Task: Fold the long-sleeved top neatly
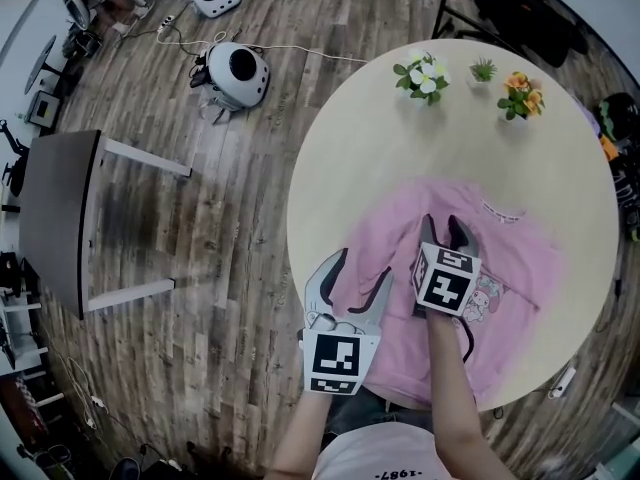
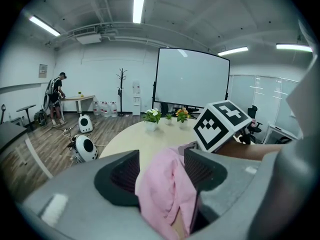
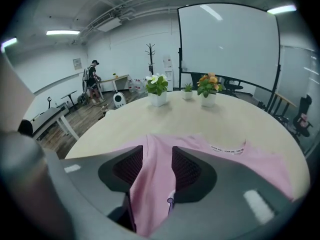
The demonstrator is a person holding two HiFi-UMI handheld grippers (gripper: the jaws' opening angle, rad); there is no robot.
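On the round table (image 1: 400,138), left gripper (image 1: 360,268) and right gripper (image 1: 445,226) clamp the pink top (image 1: 520,268), apparently mid-fold; next, carry it evenly inward

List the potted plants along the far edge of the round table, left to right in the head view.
white-flowered plant → small green plant → orange-flowered plant

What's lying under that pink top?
The pink top lies on the round table, bare wood showing around it. The left gripper and right gripper each pinch a fold. Anything beneath the cloth is covered.
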